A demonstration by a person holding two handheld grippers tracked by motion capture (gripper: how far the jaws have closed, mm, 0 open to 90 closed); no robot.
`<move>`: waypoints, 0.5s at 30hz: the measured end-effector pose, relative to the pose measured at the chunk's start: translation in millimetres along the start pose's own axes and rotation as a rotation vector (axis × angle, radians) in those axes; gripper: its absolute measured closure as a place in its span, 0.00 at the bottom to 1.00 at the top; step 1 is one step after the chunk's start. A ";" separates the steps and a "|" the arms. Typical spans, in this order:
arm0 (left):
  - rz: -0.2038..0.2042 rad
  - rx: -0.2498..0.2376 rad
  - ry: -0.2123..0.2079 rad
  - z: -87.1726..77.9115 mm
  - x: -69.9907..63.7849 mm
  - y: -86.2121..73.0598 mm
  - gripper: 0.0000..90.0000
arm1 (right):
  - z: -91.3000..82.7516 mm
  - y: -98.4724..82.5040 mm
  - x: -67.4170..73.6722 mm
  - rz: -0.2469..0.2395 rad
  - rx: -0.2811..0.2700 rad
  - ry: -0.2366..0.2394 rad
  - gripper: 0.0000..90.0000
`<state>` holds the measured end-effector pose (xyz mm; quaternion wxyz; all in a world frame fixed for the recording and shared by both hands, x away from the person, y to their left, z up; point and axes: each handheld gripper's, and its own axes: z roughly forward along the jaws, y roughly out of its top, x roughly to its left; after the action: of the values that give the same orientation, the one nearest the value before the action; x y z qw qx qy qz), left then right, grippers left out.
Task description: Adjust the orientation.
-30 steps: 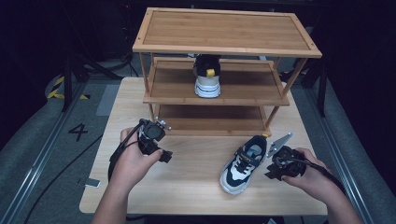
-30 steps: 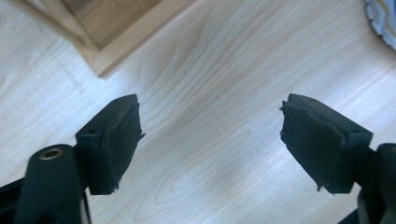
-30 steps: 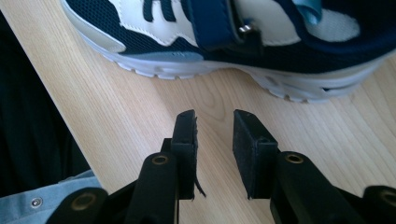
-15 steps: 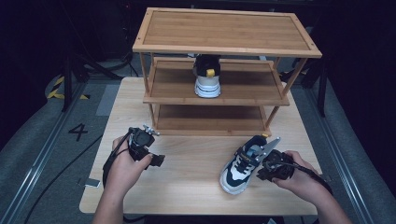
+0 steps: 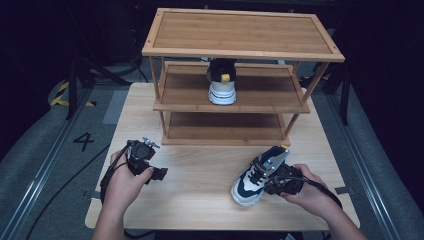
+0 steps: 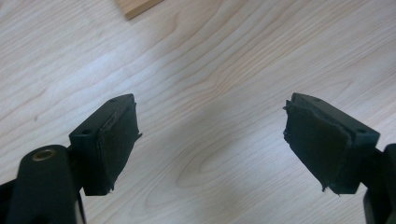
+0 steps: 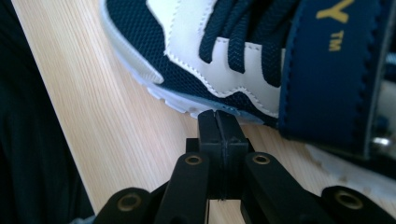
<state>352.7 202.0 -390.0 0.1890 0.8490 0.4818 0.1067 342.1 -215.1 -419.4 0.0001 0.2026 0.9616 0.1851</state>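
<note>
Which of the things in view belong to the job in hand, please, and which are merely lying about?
In the job:
right tool, shut, at the sneaker's side
sneaker on the table
shoe rack
second sneaker on its middle shelf

Idle:
left tool, open over bare table

A three-tier bamboo shoe rack [image 5: 243,52] stands at the far side of the light wooden table [image 5: 200,190]. On its middle shelf sits one navy-and-white sneaker [image 5: 221,83] — heel facing forward. A second navy-and-white laced sneaker [image 5: 259,174] lies on the table before the rack, to the right — beside the right gripper [image 5: 280,181]. The left gripper [image 5: 159,173] is well apart at the left.
</note>
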 end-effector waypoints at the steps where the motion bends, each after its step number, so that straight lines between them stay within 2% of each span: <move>1: -0.003 0.001 0.004 -0.4 1.0 -1.6 0.20 | 2.1 2.9 0.9 -0.007 -0.011 -0.006 1.00; 5: -0.005 -0.006 0.003 -3.2 2.0 -5.7 0.20 | 11.0 14.4 6.0 -0.017 -0.026 -0.054 1.00; 8: -0.009 -0.020 0.000 -5.8 2.2 -8.2 0.21 | 16.2 21.4 7.7 -0.008 -0.062 -0.067 1.00; 12: -0.022 -0.025 -0.008 -7.4 2.9 -10.8 0.20 | 22.6 28.8 10.6 -0.005 -0.104 -0.118 0.99; 15: -0.028 -0.021 -0.007 -7.0 3.5 -11.4 0.20 | 25.4 32.6 13.9 -0.007 -0.100 -0.119 0.92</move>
<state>343.0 211.8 -388.5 0.2009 0.8405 0.4920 0.1059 344.0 -173.0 -430.4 0.0681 0.2097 0.9501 0.2206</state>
